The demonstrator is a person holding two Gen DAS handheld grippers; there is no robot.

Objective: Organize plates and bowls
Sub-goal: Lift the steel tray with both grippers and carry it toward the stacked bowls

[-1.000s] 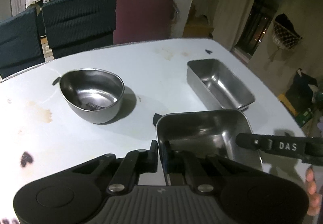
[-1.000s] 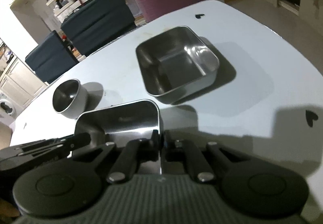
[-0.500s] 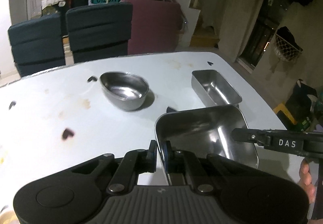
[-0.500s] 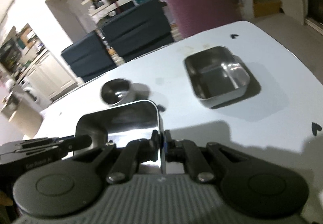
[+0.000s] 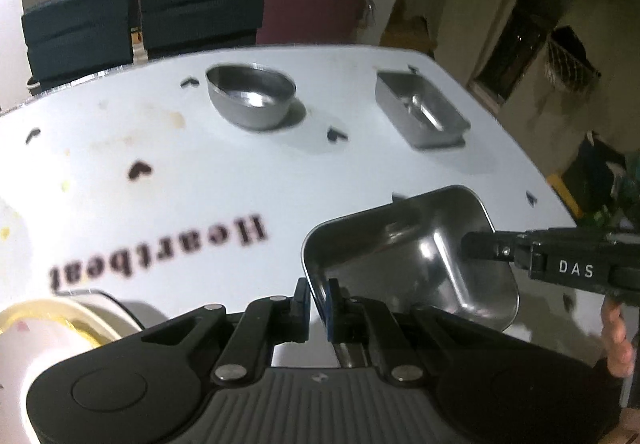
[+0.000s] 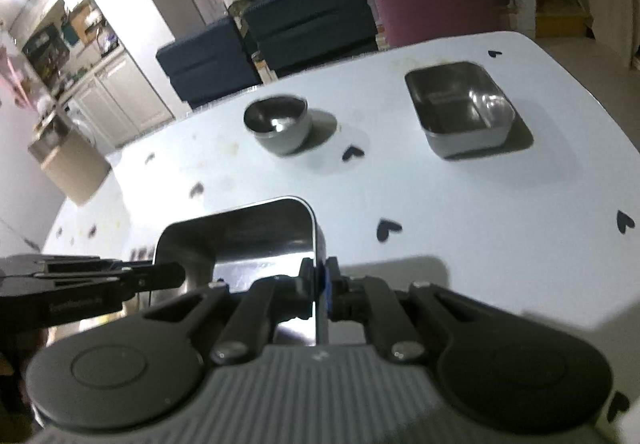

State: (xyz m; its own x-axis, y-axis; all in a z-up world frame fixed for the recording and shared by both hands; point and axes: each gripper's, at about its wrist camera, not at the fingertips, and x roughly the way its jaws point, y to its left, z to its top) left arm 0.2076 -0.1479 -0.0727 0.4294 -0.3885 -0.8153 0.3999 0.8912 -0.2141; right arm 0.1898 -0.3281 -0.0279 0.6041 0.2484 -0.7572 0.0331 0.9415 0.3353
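1. Two grippers pinch one shiny rectangular steel tray (image 5: 416, 260) by opposite rims: the left gripper (image 5: 318, 296) has its jaws pressed together on the near rim, and the right gripper (image 6: 320, 286) has its jaws clamped on the thin right-hand wall, the blue pad tight against the metal.
2. In the left wrist view the right gripper's black finger, marked DAS, reaches in from the right over the tray; part of a hand (image 5: 618, 336) shows below it.
3. The tray hangs clear above the white tabletop (image 5: 200, 163), tilted, with its shadow falling on the surface beneath it.
4. Compared with a second ago, the tray has been carried back and up: the round steel bowl (image 5: 252, 99) and the second rectangular steel tray (image 5: 424, 115), which sat just beyond it, now lie well apart from it near the far edge.
5. The printed word "Heartbeat" and a white round dish with a yellow rim (image 5: 48, 328) have come into view at lower left.
6. Judging from this, the carry is under way and heading towards the near side; placing or nesting the tray is not yet done. The bowl and far tray remain to be sorted.
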